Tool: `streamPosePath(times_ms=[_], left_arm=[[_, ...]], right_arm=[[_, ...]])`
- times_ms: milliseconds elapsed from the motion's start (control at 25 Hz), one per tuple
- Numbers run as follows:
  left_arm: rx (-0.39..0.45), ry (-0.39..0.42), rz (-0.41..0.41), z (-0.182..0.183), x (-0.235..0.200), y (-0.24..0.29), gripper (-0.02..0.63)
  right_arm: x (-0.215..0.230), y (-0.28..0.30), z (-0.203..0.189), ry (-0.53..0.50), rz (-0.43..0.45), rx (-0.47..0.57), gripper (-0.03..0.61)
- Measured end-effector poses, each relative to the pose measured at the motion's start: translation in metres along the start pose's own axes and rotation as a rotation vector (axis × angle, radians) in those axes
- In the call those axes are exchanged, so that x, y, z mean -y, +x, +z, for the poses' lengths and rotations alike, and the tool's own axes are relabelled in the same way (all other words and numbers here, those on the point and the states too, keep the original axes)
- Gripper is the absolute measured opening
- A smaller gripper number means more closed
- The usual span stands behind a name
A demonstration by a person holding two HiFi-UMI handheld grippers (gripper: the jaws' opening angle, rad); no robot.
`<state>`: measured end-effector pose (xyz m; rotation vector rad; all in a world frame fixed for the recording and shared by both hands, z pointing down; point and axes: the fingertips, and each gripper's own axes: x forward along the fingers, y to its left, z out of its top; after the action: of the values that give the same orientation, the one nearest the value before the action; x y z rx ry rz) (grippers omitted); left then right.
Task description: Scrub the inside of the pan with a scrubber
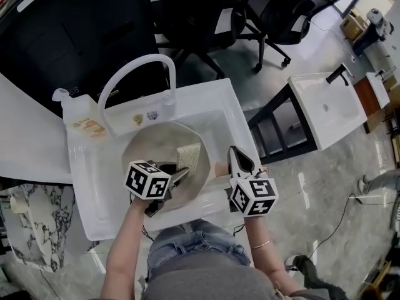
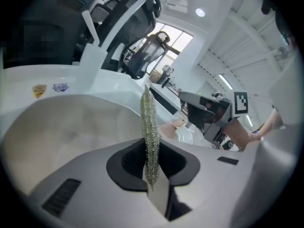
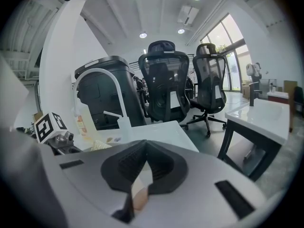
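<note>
Holding the scrubber [image 1: 189, 158] pinched in closed jaws, the left gripper [image 1: 180, 174] is reaching in over the pan [image 1: 140, 149] from the pan's near rim. The pan is sitting in the white sink [image 1: 81, 186] under the arched tap [image 1: 145, 58], with a soap bottle [image 1: 78, 114] standing on the ledge far left of the pan.

In the left gripper view the scrubber is showing as a thin upright strip between the jaws, with the pan's pale inside spreading below and left of it. From above, it is lying over the right half of the pan's inside, its long side running away from the person. Whether it is touching the pan surface is not clear.

Just right of the pan, the right gripper [image 1: 236, 160] is pointing away from the person. Its jaws are closing on a tan piece, likely the pan's handle [image 1: 220, 167], and probably bracing it.

Scrubbing is looking to be at or near its start. Most of the pan's inside is lying left of the scrubber, so the next stroke is likely sweeping leftward across the pan. That falls to the left gripper, which is carrying the tool.
</note>
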<state>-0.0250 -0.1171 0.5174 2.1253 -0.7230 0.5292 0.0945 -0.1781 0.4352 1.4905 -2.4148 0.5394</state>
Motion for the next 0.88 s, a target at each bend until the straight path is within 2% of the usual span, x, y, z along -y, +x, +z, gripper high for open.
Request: streamPosePath(times_ms=[200,280,400,720,880], left_arm=[[-0.246,-0.036,-0.079,-0.02,0.0,0.024,0.061],[-0.312,-0.054,-0.102,-0.027,-0.002,0.035,0.061],[-0.34,-0.083,-0.077,-0.028,-0.016,0.046,0.06],[-0.388,-0.058,0.129,-0.028,-0.071,0.053,0.058],[-0.392,-0.095,0.186,-0.036,-0.091,0.056,0.058]], right_arm=[[0.007,0.0,-0.001,0.014,-0.012,-0.004,0.011],[0.011,0.0,0.0,0.021,-0.018,-0.002,0.011],[0.016,0.001,0.002,0.03,-0.028,-0.001,0.011],[0.022,0.011,0.001,0.042,-0.035,-0.01,0.011],[0.02,0.016,0.002,0.037,-0.028,-0.016,0.011]])
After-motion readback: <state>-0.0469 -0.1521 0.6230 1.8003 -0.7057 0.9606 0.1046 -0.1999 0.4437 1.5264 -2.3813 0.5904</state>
